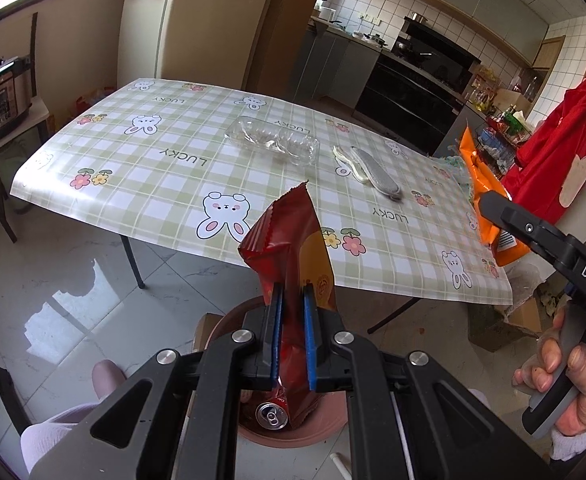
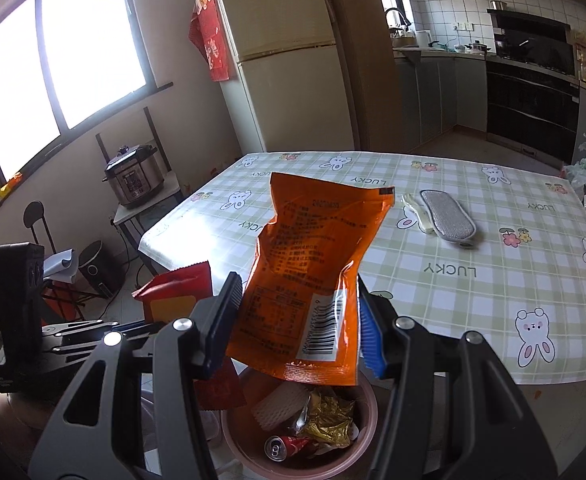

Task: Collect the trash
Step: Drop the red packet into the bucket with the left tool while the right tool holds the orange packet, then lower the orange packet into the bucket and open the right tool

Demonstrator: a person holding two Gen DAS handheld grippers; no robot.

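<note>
Table w/ a green check bunny cloth [image 1: 165, 160]. Grey sponge pad [image 2: 447, 216] lies on it. Tall cream fridge [image 2: 289, 60] by the window [image 2: 53, 72]. Cooker pot [image 2: 133, 176] on a side stand. Black oven [image 1: 413, 84] at the back.

The orange packet [image 2: 313, 280] hides part of the pink bin [image 2: 367, 408].

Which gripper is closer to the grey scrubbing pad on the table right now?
Right, I'd judge. The right gripper hangs just off the table edge facing the grey scrubbing pad; the left gripper sits farther out, over the bin.
</note>
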